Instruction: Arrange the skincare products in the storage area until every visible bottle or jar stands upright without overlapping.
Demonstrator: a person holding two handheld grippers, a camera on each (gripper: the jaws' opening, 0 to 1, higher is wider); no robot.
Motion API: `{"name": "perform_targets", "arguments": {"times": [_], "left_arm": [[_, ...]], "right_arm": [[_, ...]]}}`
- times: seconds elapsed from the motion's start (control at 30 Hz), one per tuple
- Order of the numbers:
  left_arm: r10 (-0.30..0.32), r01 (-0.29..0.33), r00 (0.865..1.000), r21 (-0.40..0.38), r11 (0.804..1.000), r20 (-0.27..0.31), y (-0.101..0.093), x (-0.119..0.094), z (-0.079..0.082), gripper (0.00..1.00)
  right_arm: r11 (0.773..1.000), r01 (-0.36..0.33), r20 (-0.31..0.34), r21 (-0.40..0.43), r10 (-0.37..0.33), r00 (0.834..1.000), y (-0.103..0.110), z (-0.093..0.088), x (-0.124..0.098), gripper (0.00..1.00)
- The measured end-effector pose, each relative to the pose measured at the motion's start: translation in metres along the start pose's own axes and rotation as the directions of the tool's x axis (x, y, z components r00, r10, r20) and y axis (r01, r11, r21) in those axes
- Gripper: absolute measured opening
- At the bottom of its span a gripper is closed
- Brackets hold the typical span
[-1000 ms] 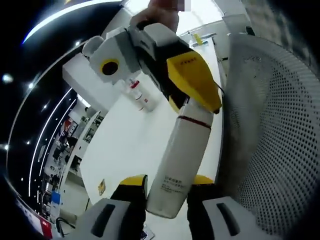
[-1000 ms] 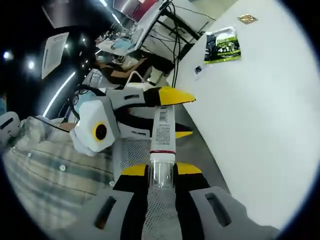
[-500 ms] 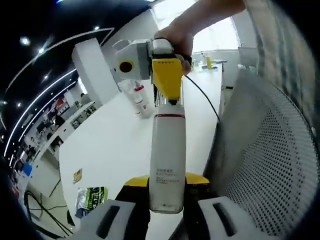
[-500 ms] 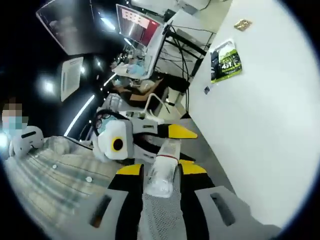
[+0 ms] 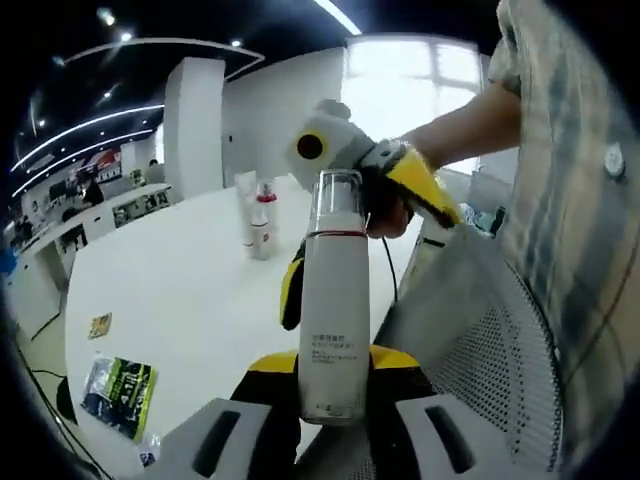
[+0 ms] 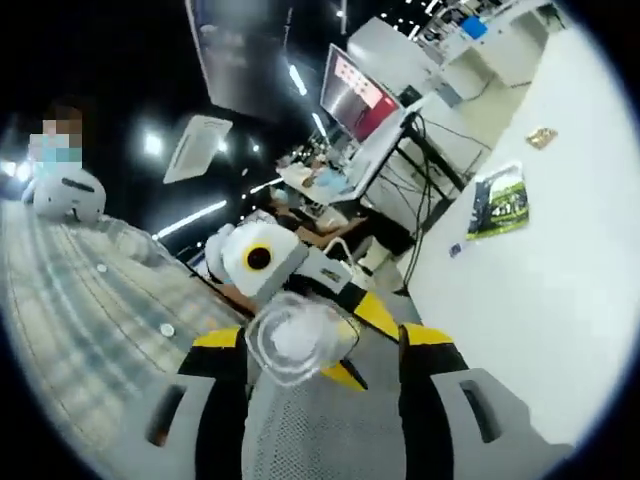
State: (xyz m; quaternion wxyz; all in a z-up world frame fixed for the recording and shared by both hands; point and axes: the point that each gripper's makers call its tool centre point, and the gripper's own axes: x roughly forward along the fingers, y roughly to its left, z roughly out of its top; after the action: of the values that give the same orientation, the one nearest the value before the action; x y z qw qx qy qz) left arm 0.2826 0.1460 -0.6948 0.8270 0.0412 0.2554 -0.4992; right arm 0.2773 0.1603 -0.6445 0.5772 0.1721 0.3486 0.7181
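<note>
White bottle (image 5: 334, 340) with clear cap — upright, off the table; two more bottles (image 5: 256, 216) stand beyond.

Left gripper (image 5: 333, 368): fingers closed on the base of the white bottle (image 5: 334, 320), holding it upright. Right gripper (image 6: 318, 350): fingers spread either side of the bottle's clear cap (image 6: 292, 335), apparently not touching it, though the angle is poor. In the left gripper view it sits just behind the cap, held by a bare forearm (image 5: 470, 118) reaching in from the right.

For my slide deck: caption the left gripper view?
Left gripper grips a white bottle upright; right gripper behind its clear cap.
</note>
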Motion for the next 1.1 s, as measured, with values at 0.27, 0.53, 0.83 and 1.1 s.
{"name": "perform_targets", "arguments": {"times": [0.27, 0.53, 0.83, 1.1], "left_arm": [[-0.097, 0.110, 0.992, -0.161, 0.981, 0.084, -0.009, -0.007, 0.016, 0.23], [0.063, -0.059, 0.997, -0.070, 0.996, 0.051, 0.015, -0.003, 0.009, 0.26], [0.318, -0.300, 0.946, 0.192, 0.934, -0.068, 0.048, 0.001, -0.014, 0.27], [0.349, -0.346, 0.934, 0.044, 0.937, -0.084, 0.058, -0.008, -0.016, 0.25]], "right_arm": [[0.995, -0.011, 0.220, -0.101, 0.033, 0.975, 0.012, 0.038, 0.001, 0.22], [0.982, 0.188, 0.271, 0.008, -0.183, 0.945, -0.015, 0.047, 0.003, 0.21], [0.844, 0.514, 0.208, 0.155, -0.536, 0.818, -0.058, 0.043, 0.009, 0.21], [0.795, 0.584, 0.189, 0.163, -0.606, 0.772, -0.066, 0.040, 0.027, 0.21]]}}
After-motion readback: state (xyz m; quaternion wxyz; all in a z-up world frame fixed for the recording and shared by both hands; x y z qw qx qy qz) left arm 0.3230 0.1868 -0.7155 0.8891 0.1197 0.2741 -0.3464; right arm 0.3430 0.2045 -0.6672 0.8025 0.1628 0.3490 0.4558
